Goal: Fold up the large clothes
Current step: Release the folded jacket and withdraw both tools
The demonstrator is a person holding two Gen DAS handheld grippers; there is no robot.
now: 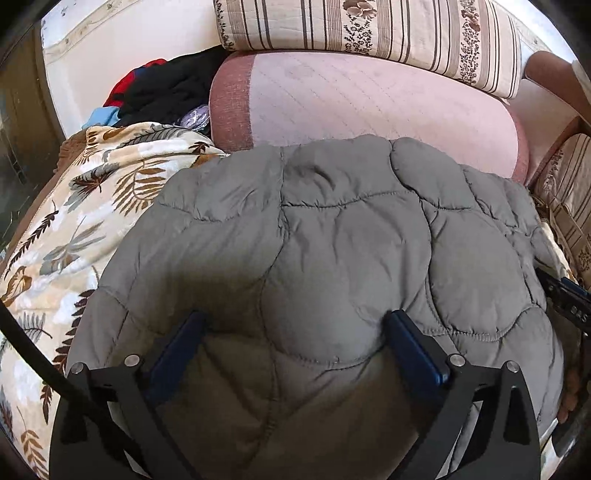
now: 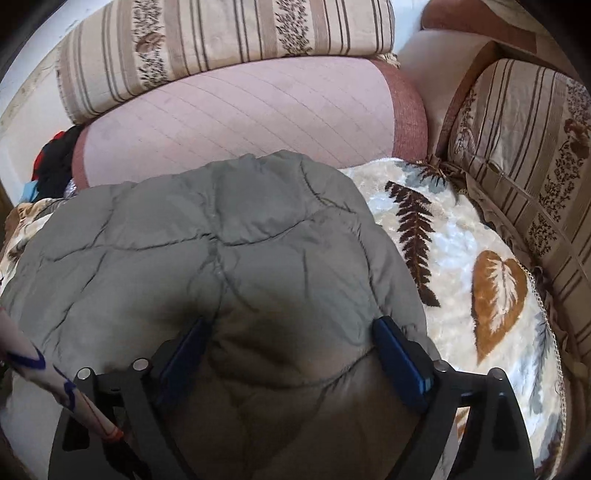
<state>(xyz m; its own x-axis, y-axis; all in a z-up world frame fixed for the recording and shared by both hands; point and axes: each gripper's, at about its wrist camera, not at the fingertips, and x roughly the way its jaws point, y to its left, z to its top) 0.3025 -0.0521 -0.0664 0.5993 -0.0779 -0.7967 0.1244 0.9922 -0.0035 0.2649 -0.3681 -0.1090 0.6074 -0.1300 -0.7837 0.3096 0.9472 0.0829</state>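
A grey quilted padded jacket point(image 1: 332, 236) lies bunched in a thick pile on a leaf-patterned blanket point(image 1: 74, 221). It also shows in the right wrist view point(image 2: 207, 243). My left gripper point(image 1: 295, 325) is open, its blue pads pressed down into the jacket's near part with a puffed section between them. My right gripper point(image 2: 291, 328) is open too, its blue fingers wide apart and sunk into the jacket's right near part. The right gripper's black body point(image 1: 569, 299) shows at the jacket's right edge in the left wrist view.
A pink cushion point(image 1: 369, 99) lies behind the jacket, with a striped floral bolster point(image 1: 369, 33) behind it. Dark and red clothes point(image 1: 162, 88) are piled at the far left. Another striped cushion point(image 2: 524, 147) stands on the right. The leaf blanket point(image 2: 461, 258) spreads right of the jacket.
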